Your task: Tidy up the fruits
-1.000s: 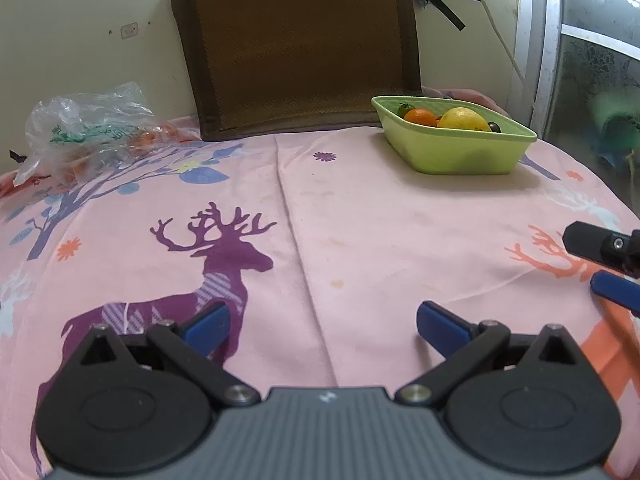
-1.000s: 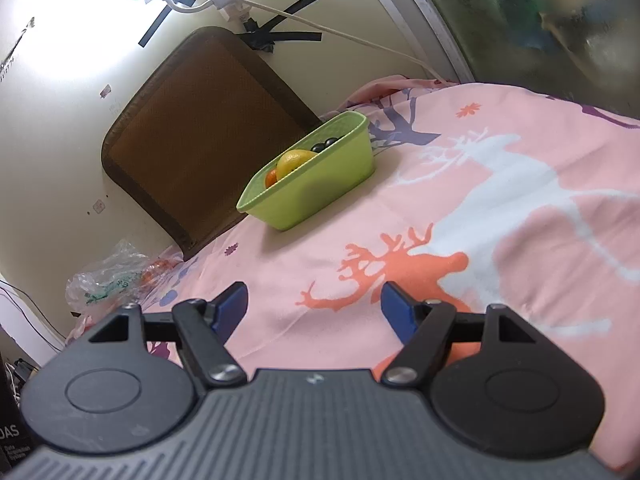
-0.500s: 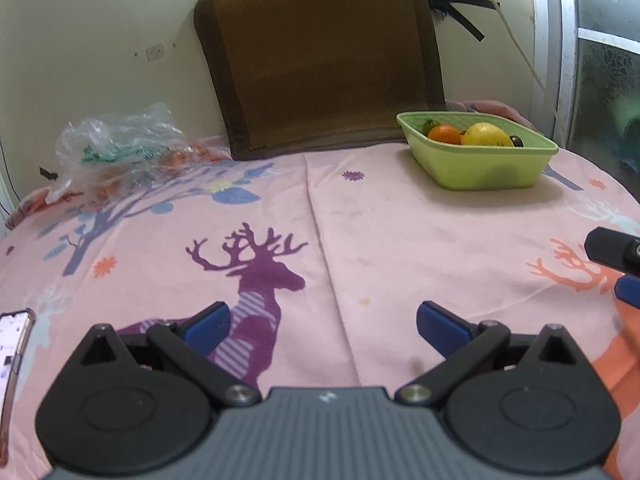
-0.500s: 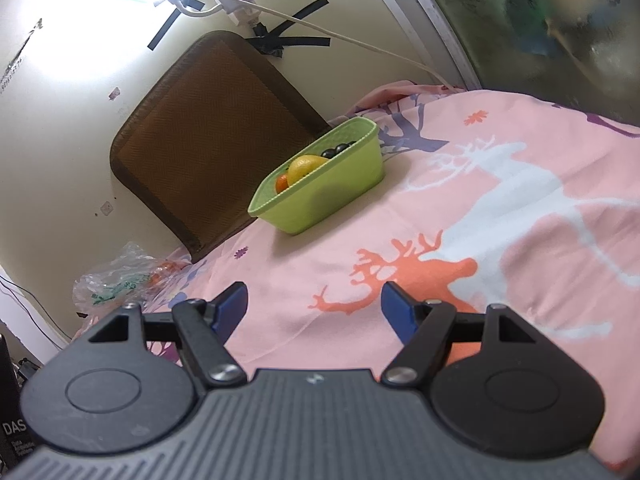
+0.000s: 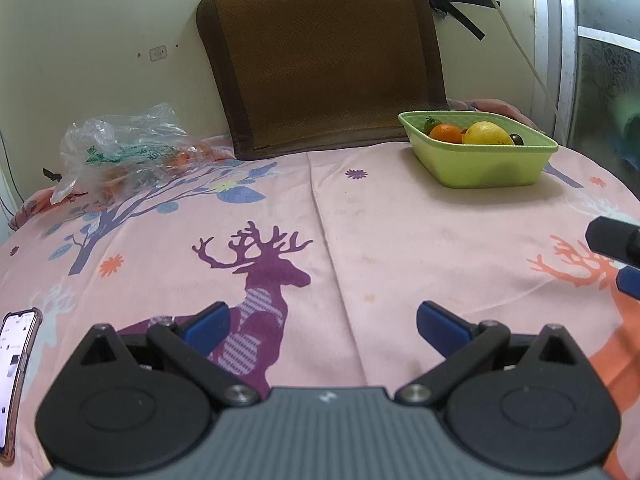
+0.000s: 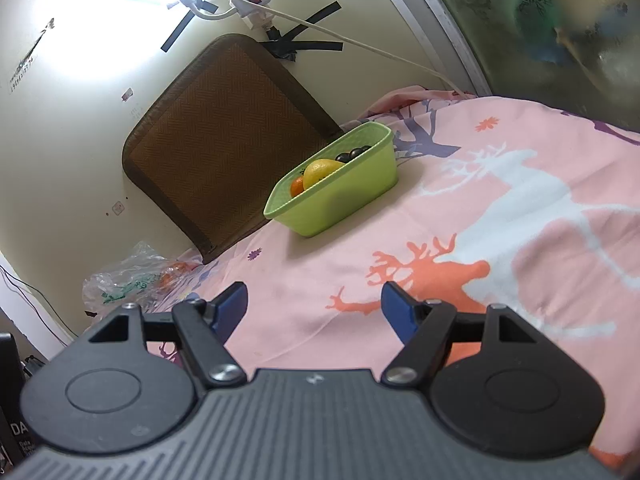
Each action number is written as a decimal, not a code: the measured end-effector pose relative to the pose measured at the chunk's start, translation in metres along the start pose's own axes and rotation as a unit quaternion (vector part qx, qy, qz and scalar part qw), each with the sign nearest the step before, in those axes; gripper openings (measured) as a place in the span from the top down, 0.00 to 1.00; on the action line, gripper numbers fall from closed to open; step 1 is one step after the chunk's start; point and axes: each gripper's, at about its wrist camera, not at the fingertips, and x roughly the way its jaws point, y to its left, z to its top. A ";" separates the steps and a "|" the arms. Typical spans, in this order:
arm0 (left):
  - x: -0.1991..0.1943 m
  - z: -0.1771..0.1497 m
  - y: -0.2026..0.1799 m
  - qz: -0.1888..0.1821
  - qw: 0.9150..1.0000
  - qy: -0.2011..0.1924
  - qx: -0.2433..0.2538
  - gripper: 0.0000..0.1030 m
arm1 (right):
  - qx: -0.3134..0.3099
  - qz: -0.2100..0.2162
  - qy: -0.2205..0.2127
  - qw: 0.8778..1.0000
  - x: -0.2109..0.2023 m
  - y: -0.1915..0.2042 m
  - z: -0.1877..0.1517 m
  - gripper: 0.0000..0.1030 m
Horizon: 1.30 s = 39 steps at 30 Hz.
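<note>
- Both claws, left claw [image 5: 322, 326] and right claw [image 6: 314, 306], have backed away, spread and empty.
- Far right, the lime-green plastic basket [image 5: 486, 164] holds an orange [image 5: 447, 134], a yellow lemon [image 5: 487, 134] and possibly dark grapes [image 6: 352, 155]; sorting looks finished.

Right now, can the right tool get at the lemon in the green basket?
Probably yes: the right tool is open and empty, the lemon sits exposed on top in the green basket, and only bare cloth lies between.

open cloth [image 5: 400, 240] ahead of both tools; green basket [image 5: 484, 162] far right, plastic bag [image 5: 120, 148] far left.
</note>
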 end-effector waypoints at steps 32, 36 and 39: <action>0.001 -0.004 -0.002 -0.005 1.000 0.012 0.007 0.00 | -0.006 0.009 0.004 1.000 -0.001 0.000 0.000 0.27; 0.002 -0.004 -0.002 -0.005 1.000 0.015 0.005 0.00 | -0.007 0.009 0.003 1.000 -0.001 0.000 -0.001 0.27; 0.003 -0.004 -0.002 -0.007 1.000 0.020 0.004 0.00 | -0.007 0.008 0.003 1.000 -0.001 0.001 -0.001 0.27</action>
